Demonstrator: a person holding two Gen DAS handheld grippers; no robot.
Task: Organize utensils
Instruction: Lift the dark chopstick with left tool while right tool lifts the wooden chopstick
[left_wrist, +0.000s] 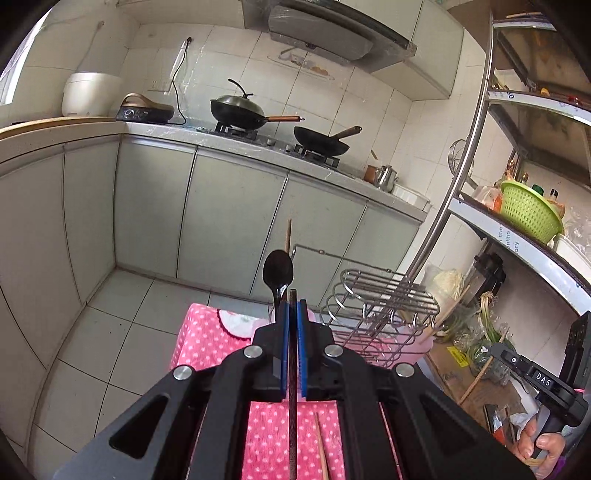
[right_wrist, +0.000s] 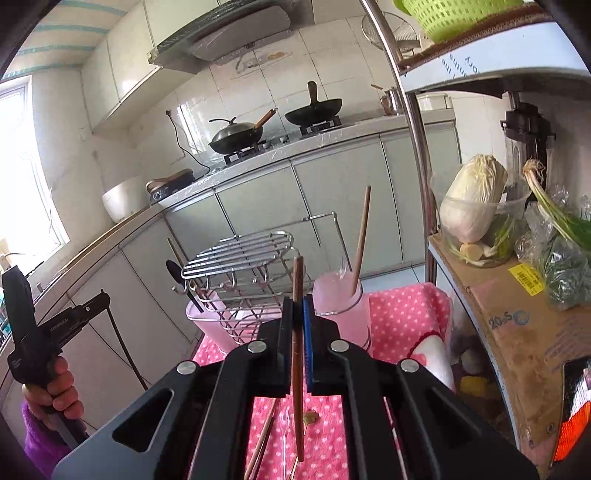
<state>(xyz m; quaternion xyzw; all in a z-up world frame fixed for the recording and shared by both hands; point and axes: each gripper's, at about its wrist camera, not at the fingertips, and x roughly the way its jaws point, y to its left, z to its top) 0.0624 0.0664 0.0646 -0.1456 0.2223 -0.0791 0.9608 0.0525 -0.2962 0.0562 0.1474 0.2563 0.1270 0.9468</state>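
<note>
My left gripper (left_wrist: 292, 303) is shut on a dark chopstick (left_wrist: 293, 387) and holds it above the pink dotted cloth (left_wrist: 207, 332). A black spoon (left_wrist: 277, 275) and a brown stick (left_wrist: 288, 234) stand upright just beyond it. My right gripper (right_wrist: 298, 301) is shut on a brown wooden chopstick (right_wrist: 297, 362), near the metal utensil rack (right_wrist: 240, 254) and its pink cups (right_wrist: 341, 306). One brown chopstick (right_wrist: 361, 236) stands in the right cup. The black spoon (right_wrist: 173, 271) stands at the rack's left. More chopsticks (right_wrist: 262, 443) lie on the cloth (right_wrist: 402, 310).
The wire rack (left_wrist: 384, 291) is right of my left gripper. A metal shelf post (right_wrist: 413, 122) and a cardboard box (right_wrist: 517, 332) with cabbage (right_wrist: 472, 195) stand on the right. Kitchen counter with two woks (left_wrist: 240, 107) is behind. Tiled floor (left_wrist: 110, 332) lies left.
</note>
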